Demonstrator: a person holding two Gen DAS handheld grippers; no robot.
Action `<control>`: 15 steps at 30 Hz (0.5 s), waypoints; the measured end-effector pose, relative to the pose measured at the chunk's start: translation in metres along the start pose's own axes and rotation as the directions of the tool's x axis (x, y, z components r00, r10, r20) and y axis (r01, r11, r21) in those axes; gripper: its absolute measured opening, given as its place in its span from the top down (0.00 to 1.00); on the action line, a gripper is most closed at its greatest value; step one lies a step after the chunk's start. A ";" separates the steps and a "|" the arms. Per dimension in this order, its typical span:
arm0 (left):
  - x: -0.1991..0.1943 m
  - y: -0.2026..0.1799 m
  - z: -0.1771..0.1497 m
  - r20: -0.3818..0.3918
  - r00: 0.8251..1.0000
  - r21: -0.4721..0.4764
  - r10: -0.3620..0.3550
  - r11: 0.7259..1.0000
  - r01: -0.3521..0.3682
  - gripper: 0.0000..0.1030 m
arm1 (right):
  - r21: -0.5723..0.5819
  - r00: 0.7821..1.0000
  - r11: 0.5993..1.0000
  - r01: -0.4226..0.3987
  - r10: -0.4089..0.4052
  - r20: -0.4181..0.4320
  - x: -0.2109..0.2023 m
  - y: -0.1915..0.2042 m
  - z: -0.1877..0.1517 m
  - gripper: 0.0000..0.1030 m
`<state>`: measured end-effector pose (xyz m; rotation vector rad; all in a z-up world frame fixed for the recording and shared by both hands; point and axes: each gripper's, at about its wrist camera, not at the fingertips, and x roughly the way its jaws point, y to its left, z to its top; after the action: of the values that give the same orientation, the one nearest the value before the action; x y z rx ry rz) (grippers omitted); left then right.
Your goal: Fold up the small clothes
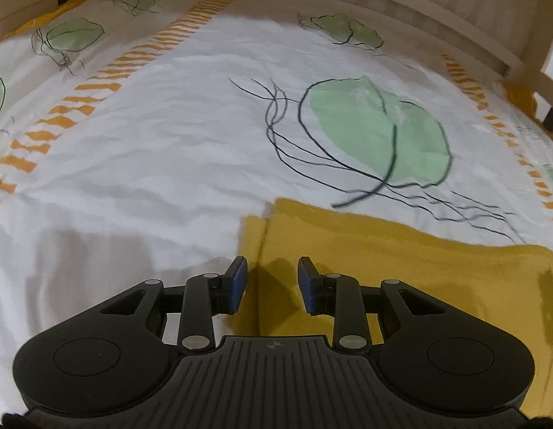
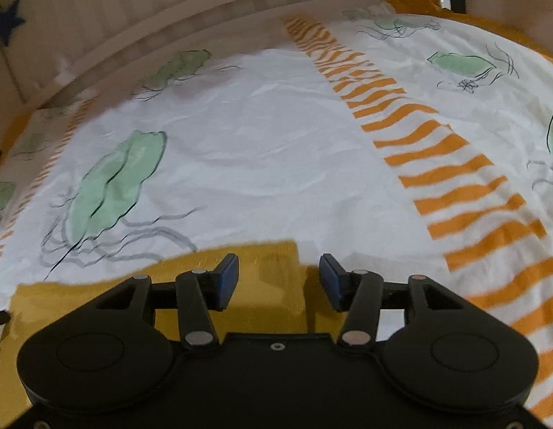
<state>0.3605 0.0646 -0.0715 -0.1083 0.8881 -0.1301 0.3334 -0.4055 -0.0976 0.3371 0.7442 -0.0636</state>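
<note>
The mustard-yellow cloth [image 1: 401,271] lies flat on the bedsheet [image 1: 162,164], already folded with straight edges, its long side running across both views. The left gripper [image 1: 272,282] hangs over its left corner, blue pads apart with nothing between them, not touching the fabric as far as I can see. The right gripper [image 2: 279,280] is over the cloth's right corner [image 2: 269,261], spread wider, also holding nothing. Both tilt down at the bed. A wooden bed rail [image 1: 347,3] sits beyond.
</note>
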 end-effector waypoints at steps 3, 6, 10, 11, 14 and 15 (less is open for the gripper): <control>-0.017 -0.010 -0.014 0.015 0.999 0.015 -0.041 0.999 0.041 0.71 | 0.016 0.999 0.999 -0.034 0.034 -0.005 -0.014 -0.009 -0.020 0.44; -0.037 -0.024 -0.035 0.040 0.996 0.055 -0.080 0.995 0.078 0.71 | 0.032 0.999 0.998 -0.047 0.047 0.009 -0.028 -0.021 -0.043 0.43; -0.056 -0.037 -0.061 0.057 0.992 0.043 -0.115 0.993 0.112 0.70 | 0.077 0.994 0.992 -0.095 0.091 0.062 -0.046 -0.040 -0.071 0.43; -0.060 -0.041 -0.067 0.059 0.991 0.038 -0.120 0.992 0.118 0.70 | 0.089 0.992 0.990 -0.108 0.102 0.077 -0.049 -0.044 -0.076 0.43; -0.067 -0.055 -0.074 0.061 0.988 0.048 -0.142 0.989 0.139 0.70 | 0.109 0.979 0.980 -0.164 0.148 0.143 -0.055 -0.056 -0.092 0.43; -0.068 -0.060 -0.074 0.058 0.987 0.054 -0.149 0.988 0.146 0.70 | 0.129 0.973 0.974 -0.187 0.165 0.161 -0.056 -0.061 -0.095 0.43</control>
<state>0.2565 0.0129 -0.0569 -0.1311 0.8144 -0.2854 0.2195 -0.4356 -0.1412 0.5293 0.5599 0.0257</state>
